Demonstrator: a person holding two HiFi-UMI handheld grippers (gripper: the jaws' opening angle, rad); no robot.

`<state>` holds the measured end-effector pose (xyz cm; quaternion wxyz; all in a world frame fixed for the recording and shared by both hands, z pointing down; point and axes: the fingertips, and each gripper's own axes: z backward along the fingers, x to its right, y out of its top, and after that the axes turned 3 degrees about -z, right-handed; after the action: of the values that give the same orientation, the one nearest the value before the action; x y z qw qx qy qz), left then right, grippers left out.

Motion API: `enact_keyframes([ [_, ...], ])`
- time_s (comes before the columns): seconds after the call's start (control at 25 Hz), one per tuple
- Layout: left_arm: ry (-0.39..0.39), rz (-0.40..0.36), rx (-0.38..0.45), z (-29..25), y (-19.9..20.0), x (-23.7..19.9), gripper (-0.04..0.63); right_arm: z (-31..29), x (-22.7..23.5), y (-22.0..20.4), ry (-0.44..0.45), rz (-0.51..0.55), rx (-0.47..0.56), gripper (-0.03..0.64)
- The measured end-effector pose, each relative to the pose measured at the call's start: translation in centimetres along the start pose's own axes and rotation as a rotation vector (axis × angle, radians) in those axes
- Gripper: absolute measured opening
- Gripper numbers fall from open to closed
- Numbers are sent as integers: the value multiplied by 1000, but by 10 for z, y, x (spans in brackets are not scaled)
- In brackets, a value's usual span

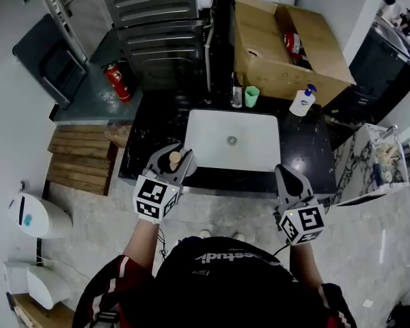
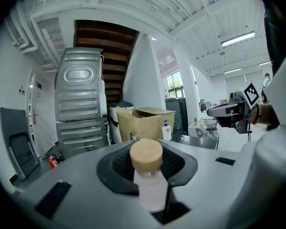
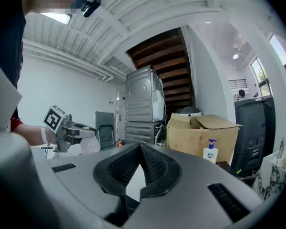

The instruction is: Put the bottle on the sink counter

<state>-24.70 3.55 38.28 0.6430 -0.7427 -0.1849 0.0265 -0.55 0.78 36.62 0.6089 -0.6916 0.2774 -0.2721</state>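
A small clear bottle (image 2: 151, 189) with a round wooden cap (image 2: 146, 154) sits upright between the jaws of my left gripper (image 1: 172, 164), which is shut on its neck. In the head view the bottle's cap (image 1: 175, 158) hovers over the front left corner of the white sink basin (image 1: 212, 157), set in the black sink counter (image 1: 154, 125). My right gripper (image 1: 292, 182) is held over the counter's front edge at the basin's right corner. Its jaws meet at the tips with nothing between them (image 3: 140, 149).
At the back of the counter stand a green cup (image 1: 251, 96), a dark bottle (image 1: 236, 96) and a soap dispenser (image 1: 302, 102). Behind them is an open cardboard box (image 1: 273, 63). A washing machine (image 1: 165, 43) and a red fire extinguisher (image 1: 117, 82) are at the back left.
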Motion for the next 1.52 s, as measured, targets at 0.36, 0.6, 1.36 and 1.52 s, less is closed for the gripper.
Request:
enact_keyframes([
  [0.36,8,4,7,-2,5,5,112,2,3,5,13,6,27,37],
  [0.6,16,7,8,-7,9,14,110,8,11,2,24,-5,19,37],
  [1.36,16,-20,-8,-55,36,74,110,31,68,-8,86,-29,22,38],
  [1.52,-31,-27,-7,-84,39,86,110,27,89,-10,58,-38,20,37],
])
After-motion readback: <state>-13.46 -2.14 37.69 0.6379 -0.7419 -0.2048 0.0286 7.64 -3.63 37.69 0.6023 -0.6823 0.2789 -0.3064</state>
